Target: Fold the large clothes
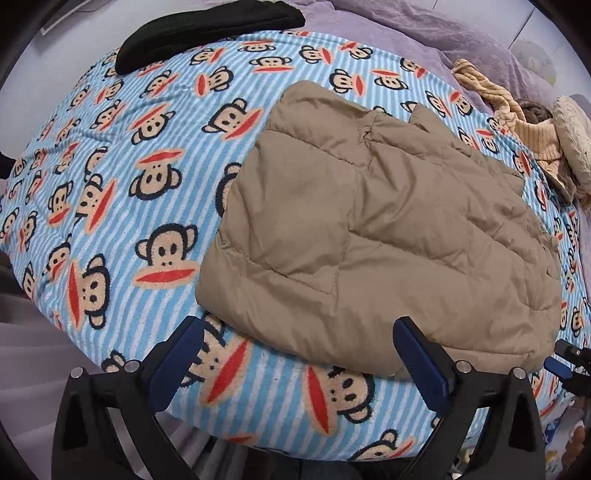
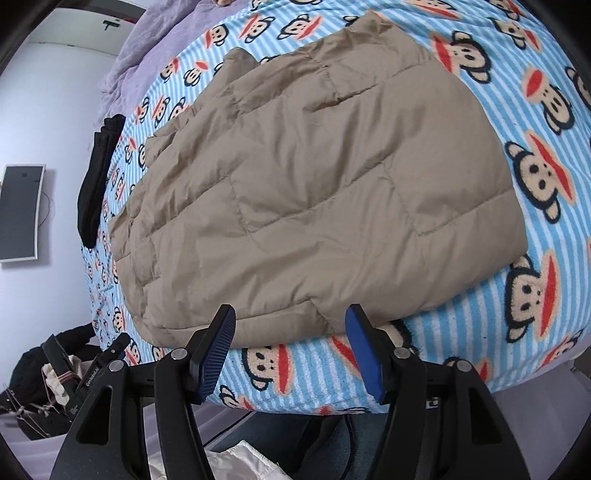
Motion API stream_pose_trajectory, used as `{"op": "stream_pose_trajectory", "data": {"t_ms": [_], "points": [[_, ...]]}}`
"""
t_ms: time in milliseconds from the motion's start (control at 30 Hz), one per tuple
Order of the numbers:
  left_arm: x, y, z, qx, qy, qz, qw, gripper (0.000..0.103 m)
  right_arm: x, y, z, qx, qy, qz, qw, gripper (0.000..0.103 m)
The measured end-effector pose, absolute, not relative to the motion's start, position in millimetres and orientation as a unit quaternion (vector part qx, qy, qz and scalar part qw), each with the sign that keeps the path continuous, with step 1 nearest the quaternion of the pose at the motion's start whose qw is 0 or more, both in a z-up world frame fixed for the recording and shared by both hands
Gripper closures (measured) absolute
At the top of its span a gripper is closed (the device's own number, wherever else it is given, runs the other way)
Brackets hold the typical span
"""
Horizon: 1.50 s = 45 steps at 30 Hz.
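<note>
Bed (image 1: 110,206) with a blue striped monkey blanket, purple bedding at the back. Going left to right: black garment (image 1: 207,33) at the far left corner, tan quilted jacket (image 1: 369,229) mid-bed, already folded into a compact slab. Left tool (image 1: 299,354) wide apart, empty, near the jacket's near-left corner. Right tool (image 2: 291,339) also spread, empty, right at the near hem, probably closer. Long axis looks diagonal, running away from both.
</note>
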<state>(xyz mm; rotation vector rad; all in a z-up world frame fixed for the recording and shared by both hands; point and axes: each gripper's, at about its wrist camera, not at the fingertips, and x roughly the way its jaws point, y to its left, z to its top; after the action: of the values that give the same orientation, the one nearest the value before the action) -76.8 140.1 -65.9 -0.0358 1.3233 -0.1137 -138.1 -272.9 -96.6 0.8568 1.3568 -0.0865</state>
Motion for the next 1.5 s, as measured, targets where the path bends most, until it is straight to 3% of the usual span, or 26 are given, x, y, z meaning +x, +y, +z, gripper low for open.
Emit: {"op": "stream_pose_trajectory", "data": {"t_ms": [33,400,433,467,933,1167,1500], "points": [[-77,139,-64,-0.014,0.615,-0.055,0.787,0.001,-135,-271,-95,0.382,0.607,-0.035,0.696,0.027],[-81,123,-54,0.005,0.615,-0.055,0.786,0.001,-127,-265,-83,0.357,0.605,-0.012,0.711,0.026],[-83,121,-53,0.008,0.615,-0.055,0.786,0.001,-128,-265,-83,0.356,0.606,-0.009,0.712,0.018],[-85,119,-51,0.012,0.615,-0.054,0.786,0.001,-127,-263,-85,0.356,0.605,-0.006,0.712,0.017],[-106,106,-47,0.035,0.617,-0.059,0.784,0.001,-135,-256,-83,0.33,0.6,0.001,0.729,0.015],[-80,125,-58,0.032,0.622,-0.092,0.777,0.001,-119,-223,-71,0.297,0.584,-0.012,0.755,0.015],[-40,154,-84,0.045,0.636,-0.14,0.758,0.001,-91,-159,-97,0.295,0.634,-0.033,0.714,0.015]]}}
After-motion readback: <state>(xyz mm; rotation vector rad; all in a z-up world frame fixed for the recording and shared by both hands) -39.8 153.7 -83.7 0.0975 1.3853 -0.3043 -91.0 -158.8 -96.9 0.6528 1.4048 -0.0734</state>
